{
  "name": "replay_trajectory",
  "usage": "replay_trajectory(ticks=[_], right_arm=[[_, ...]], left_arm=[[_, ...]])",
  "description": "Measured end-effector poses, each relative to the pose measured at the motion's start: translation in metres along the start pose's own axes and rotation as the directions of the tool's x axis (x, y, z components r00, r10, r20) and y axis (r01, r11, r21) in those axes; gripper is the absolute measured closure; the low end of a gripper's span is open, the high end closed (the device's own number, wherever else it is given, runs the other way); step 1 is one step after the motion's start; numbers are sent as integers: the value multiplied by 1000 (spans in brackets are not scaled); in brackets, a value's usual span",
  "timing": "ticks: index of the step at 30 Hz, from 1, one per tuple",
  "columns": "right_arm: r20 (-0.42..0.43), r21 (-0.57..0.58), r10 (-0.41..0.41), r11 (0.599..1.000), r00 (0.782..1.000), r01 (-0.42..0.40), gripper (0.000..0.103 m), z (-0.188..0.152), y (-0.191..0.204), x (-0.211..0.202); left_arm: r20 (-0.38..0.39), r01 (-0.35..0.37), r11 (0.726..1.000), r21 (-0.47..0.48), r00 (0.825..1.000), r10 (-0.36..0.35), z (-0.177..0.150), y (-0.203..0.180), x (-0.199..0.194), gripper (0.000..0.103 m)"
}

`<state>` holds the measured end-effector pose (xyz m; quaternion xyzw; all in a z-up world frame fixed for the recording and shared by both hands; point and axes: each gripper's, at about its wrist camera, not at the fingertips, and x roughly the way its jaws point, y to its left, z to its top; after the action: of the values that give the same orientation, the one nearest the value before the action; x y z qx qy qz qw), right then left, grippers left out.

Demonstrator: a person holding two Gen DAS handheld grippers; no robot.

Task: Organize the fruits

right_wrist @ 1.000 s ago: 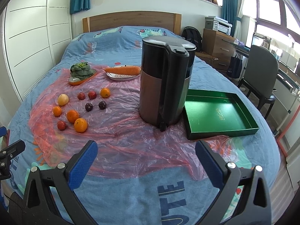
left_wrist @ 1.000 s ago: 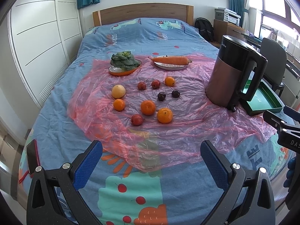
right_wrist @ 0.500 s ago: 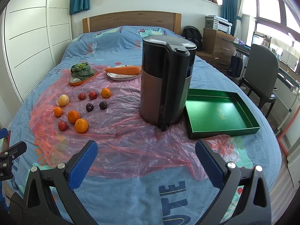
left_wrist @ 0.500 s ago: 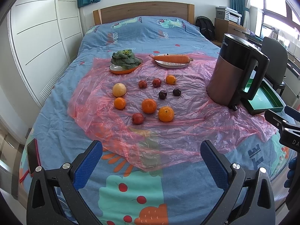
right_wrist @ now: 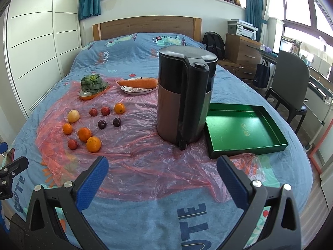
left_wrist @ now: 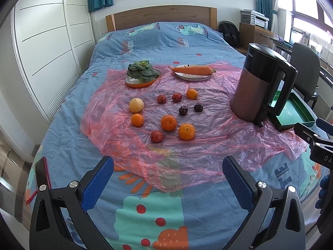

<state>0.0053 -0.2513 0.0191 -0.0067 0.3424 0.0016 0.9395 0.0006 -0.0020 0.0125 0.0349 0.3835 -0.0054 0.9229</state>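
Sitting on a pink plastic sheet [left_wrist: 187, 145] on the bed [left_wrist: 166, 37], the fruits are all loose and none is sorted yet. There are oranges, like the big one in front [left_wrist: 187, 131], small red fruits such as the nearest one [left_wrist: 157, 136], two dark plums [left_wrist: 183, 110], and a pale round fruit [left_wrist: 136, 105].

They look small, round and fairly light. Round fruit rolls easily, and the plastic looks slippery and crinkly, so a bump could send one away. The plums and red ones may be soft, so a gentle squeeze across the middle seems best. The oranges look firmer.

The left hand-held gripper [left_wrist: 167, 179] is spread wide and holds nothing. The fruits lie ahead of it, a bit farther up the bed, with the red fruit and front orange closest.

The right hand-held gripper [right_wrist: 162, 174] is also spread wide with nothing in it. A tall kettle [right_wrist: 183, 98] stands ahead of it, the fruits lie off to its left, and a green tray [right_wrist: 245, 145] sits to the right, beside the kettle.
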Motion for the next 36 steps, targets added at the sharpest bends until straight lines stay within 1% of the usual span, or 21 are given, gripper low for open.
replay_trajectory(ticks=[6, 11, 26, 36], right_arm=[[-5, -8, 9, 1000, 1000, -9, 0, -1, 4, 2], [-17, -8, 12, 1000, 1000, -12, 0, -3, 7, 8], [-39, -2, -8, 1000, 999, 8, 0, -11, 0, 13], [-50, -5, -16, 1000, 999, 15, 0, -14, 5, 21]], left_arm=[[7, -2, 1000, -3, 1000, 2, 2, 2, 2, 1], [-3, 2, 1000, -1, 1000, -2, 1, 0, 10, 1], [-29, 43, 999, 9, 999, -42, -4, -13, 22, 1], [-40, 51, 999, -14, 998, -52, -3, -7, 36, 1]])
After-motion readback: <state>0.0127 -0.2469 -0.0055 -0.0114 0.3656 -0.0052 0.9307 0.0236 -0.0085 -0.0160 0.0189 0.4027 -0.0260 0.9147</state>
